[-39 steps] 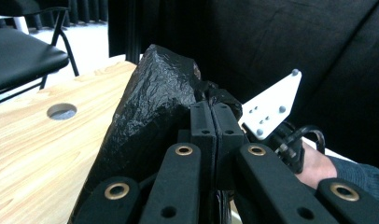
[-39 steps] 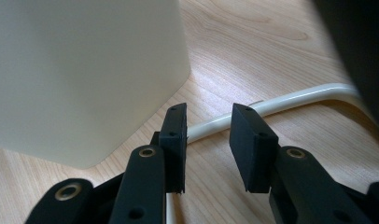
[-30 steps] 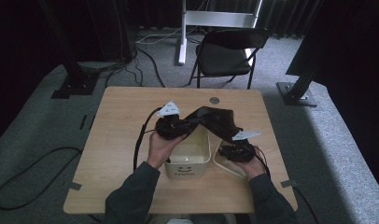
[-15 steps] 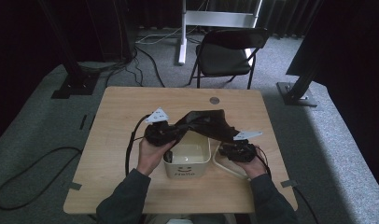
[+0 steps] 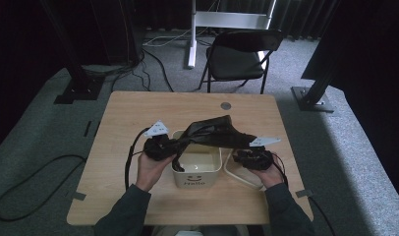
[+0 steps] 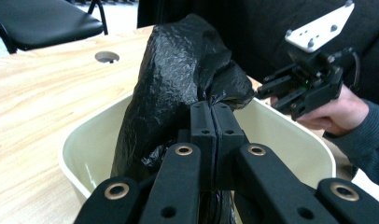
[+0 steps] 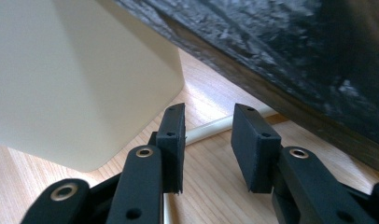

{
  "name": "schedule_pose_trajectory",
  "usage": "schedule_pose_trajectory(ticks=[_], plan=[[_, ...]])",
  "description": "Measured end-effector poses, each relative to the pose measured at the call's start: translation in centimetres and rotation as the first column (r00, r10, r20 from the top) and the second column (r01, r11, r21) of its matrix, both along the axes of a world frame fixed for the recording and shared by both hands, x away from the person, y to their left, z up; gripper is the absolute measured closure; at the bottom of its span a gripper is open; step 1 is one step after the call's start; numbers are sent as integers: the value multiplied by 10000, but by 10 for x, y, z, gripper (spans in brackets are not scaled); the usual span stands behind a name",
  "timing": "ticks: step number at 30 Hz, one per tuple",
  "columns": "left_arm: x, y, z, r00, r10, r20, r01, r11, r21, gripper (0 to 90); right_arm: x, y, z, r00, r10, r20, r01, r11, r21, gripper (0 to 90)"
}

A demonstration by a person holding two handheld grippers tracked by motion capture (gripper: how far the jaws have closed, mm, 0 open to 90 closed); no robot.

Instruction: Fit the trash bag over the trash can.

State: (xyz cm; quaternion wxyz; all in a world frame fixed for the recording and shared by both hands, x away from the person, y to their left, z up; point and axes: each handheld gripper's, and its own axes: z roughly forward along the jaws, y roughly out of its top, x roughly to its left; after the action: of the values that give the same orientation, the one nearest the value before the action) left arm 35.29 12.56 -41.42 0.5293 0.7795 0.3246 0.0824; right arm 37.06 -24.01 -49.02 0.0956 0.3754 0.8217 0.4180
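Plainly, "Hallo" is printed on the cream bin [image 5: 197, 169], which looks empty inside. Left gripper [image 6: 211, 116] pinches the black plastic bag [image 5: 212, 132] draped over its rim; right gripper [image 7: 207, 135], just opening, stands apart around nothing.

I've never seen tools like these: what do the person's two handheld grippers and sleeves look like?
Both are black: the left gripper and the right gripper each carry a pale three-cornered plate and trail a black cable. Their fingers are flat, blocky pads on brass-riveted links. The sleeves are dark grey.
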Motion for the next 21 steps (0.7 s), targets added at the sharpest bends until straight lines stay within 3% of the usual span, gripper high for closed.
schedule_pose_trajectory(ticks=[21], plan=[[2, 12, -19, 9985, 189, -506, -177, 9995, 243, 893, -21, -28, 27, 9926, -619, 1049, 609, 9981, 127, 546]])
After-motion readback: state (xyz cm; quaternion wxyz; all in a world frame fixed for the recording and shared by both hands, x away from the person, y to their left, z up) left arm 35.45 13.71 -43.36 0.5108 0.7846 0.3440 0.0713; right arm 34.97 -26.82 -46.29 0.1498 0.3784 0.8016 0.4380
